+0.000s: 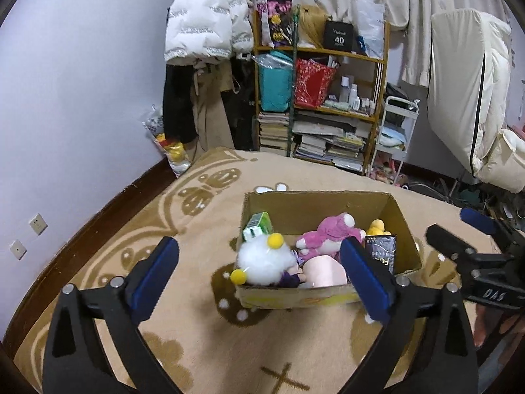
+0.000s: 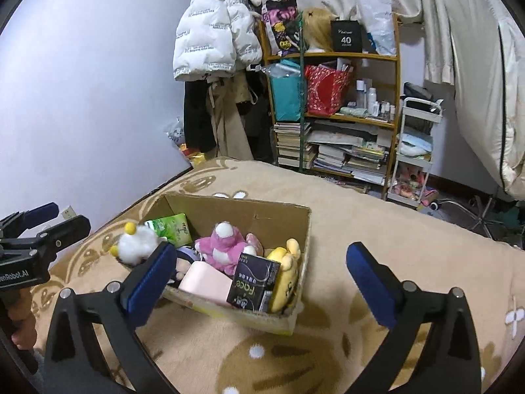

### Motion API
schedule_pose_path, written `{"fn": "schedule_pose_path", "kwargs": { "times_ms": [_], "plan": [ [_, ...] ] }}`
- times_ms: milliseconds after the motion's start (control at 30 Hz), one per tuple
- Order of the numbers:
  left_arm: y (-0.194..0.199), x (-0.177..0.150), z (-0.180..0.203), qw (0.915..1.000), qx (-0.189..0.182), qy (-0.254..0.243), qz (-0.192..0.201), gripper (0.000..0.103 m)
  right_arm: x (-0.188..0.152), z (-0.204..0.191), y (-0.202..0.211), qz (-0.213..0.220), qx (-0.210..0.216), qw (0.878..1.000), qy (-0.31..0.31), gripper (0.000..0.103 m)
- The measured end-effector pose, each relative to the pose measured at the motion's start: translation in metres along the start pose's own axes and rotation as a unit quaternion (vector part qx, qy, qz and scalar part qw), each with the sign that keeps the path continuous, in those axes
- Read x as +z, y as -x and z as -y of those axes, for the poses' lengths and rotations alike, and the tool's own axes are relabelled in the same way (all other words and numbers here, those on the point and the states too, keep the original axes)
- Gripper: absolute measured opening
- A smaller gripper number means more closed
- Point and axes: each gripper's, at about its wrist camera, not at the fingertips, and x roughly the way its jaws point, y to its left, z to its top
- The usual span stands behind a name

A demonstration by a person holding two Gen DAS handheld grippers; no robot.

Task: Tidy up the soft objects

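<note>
**A box full of soft toys**

A brown blanket (image 1: 197, 344) fills the bottom of the frame. The cardboard box (image 1: 315, 202) sits mid-frame, holding a white fluffy toy (image 1: 262, 261) and pink plush (image 1: 328, 234). Left gripper (image 1: 259, 267) and right gripper (image 2: 259, 271) both gape wide, holding nothing.

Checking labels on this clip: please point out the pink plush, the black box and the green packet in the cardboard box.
pink plush (image 2: 226, 246): right wrist view, on its body.
black box (image 2: 252, 283): right wrist view, on its printed front face.
green packet (image 1: 258, 227): left wrist view, on its front face.
</note>
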Motion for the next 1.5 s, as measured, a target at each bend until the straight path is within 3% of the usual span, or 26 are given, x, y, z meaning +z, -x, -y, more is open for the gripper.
{"fn": "schedule_pose_path", "kwargs": {
  "times_ms": [333, 733, 1033, 1200, 1500],
  "plan": [
    [0.066, -0.022, -0.009, 0.9991, 0.021, -0.003, 0.036, 0.102, 0.003, -0.004, 0.073, 0.04, -0.023, 0.999, 0.001, 0.103],
    [0.138, -0.059, -0.015, 0.9958, 0.041, -0.034, 0.075, 0.102, -0.025, -0.024, 0.128, 0.062, -0.042, 0.997, 0.027, 0.103],
    [0.144, -0.067, -0.02, 0.9943, 0.036, -0.022, 0.098, 0.102, -0.041, -0.034, 0.135, 0.072, -0.059, 0.995, 0.043, 0.103],
    [0.133, -0.069, -0.023, 0.9956, 0.025, -0.007, 0.09, 0.102, -0.047, -0.027, 0.135, 0.086, -0.057, 0.994, 0.027, 0.103],
    [0.117, -0.073, -0.014, 0.9963, 0.022, -0.024, 0.08, 0.102, -0.05, -0.016, 0.127, 0.078, -0.069, 0.994, 0.013, 0.103]
  ]
}}
